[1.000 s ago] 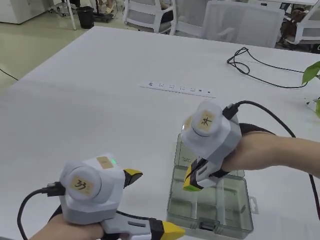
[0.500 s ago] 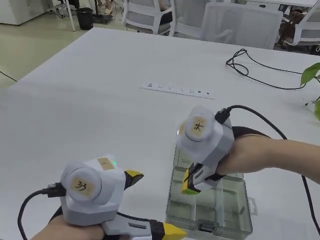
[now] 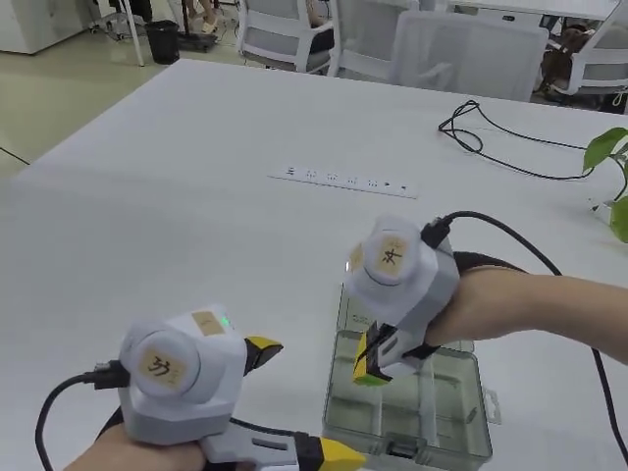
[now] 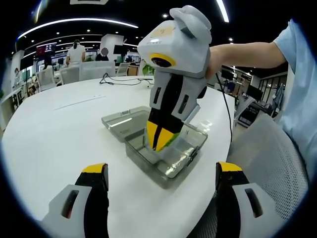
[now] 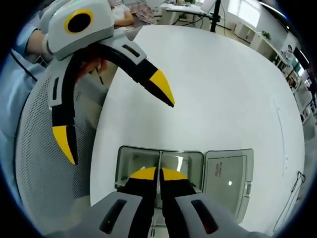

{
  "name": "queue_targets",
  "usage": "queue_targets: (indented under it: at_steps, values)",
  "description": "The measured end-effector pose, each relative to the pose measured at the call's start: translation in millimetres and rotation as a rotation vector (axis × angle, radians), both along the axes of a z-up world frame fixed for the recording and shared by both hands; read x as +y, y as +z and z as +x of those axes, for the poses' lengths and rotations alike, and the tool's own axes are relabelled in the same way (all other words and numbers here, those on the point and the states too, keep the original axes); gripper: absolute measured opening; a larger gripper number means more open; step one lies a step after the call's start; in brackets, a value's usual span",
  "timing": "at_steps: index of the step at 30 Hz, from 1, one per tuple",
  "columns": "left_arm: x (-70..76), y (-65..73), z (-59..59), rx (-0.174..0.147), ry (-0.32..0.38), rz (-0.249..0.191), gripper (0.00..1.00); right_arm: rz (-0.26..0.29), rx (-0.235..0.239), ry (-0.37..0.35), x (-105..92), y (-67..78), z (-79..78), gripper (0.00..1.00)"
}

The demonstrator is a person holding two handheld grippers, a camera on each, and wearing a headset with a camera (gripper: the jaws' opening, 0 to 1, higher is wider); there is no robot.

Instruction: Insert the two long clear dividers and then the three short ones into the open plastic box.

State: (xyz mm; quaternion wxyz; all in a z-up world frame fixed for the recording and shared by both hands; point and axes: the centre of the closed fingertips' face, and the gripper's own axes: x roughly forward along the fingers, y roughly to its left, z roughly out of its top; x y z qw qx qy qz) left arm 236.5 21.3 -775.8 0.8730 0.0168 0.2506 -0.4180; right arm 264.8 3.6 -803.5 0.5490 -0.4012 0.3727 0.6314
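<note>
Right hand-held gripper (image 5: 158, 174) is clenched on one clear divider (image 5: 160, 156). It's held edge-on and pointing down, I'd guess so it drops into the wall slots of the open plastic box (image 5: 123, 166) sitting right under its tips on the counter (image 3: 196, 196). Left hand-held gripper (image 4: 161, 168) is released, jaws wide, box just ahead of it, probably there to steady things. Count: one box, two grippers, one divider gripped. Can't count any already inside, too see-through.
</note>
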Motion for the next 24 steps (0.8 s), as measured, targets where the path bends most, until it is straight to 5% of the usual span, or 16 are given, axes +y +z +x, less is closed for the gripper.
queue_targets:
  at_steps: [9, 19, 24]
  values:
    - [0.2, -0.5, -0.4, 0.001, -0.002, 0.001, 0.91, 0.075, -0.015, 0.045, -0.9, 8.5, -6.9, 0.44]
    - [-1.9, 0.2, -1.2, -0.001, -0.007, -0.002, 0.91, 0.206, -0.033, -0.008, -1.8, 22.7, -6.6, 0.89]
    - [-3.1, -0.3, -3.3, 0.002, -0.009, -0.003, 0.91, 0.216, -0.053, -0.038, -16.8, 26.1, -2.7, 0.95]
